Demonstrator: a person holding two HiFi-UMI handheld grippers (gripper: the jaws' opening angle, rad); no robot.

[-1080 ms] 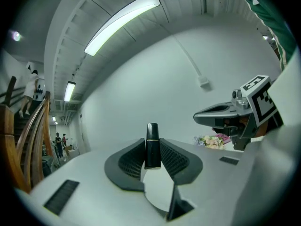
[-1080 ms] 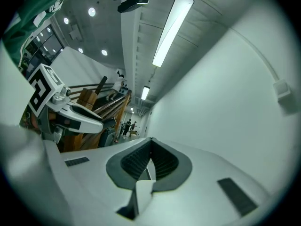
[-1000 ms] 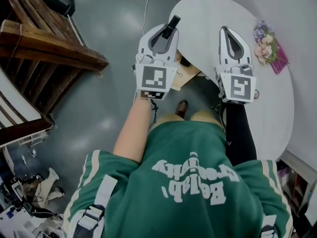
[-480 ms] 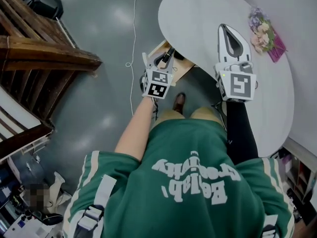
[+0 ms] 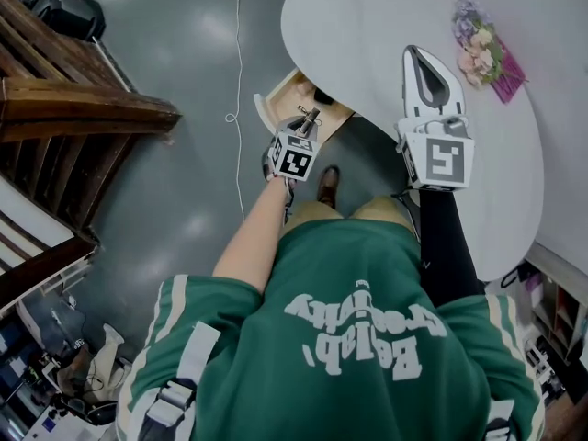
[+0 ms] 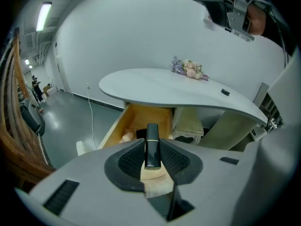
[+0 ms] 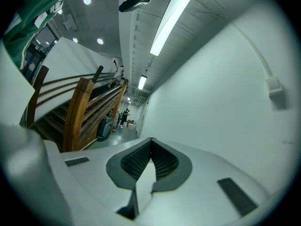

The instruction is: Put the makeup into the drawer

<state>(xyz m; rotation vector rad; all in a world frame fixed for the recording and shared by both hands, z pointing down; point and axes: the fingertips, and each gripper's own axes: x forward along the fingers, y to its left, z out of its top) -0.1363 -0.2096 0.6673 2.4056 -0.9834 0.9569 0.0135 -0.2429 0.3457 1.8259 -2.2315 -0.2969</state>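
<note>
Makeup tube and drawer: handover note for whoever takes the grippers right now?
Left gripper: shut on the black makeup tube, angled down towards the open drawer.
Right gripper: shut, empty, held over the white table.
Drawer: pulled out from under the table edge; a pale item and a dark item lie inside.
Done: drawer open, tube gripped.
Left: lower the tube into the drawer, open the jaws, then probably push the drawer shut.
</note>
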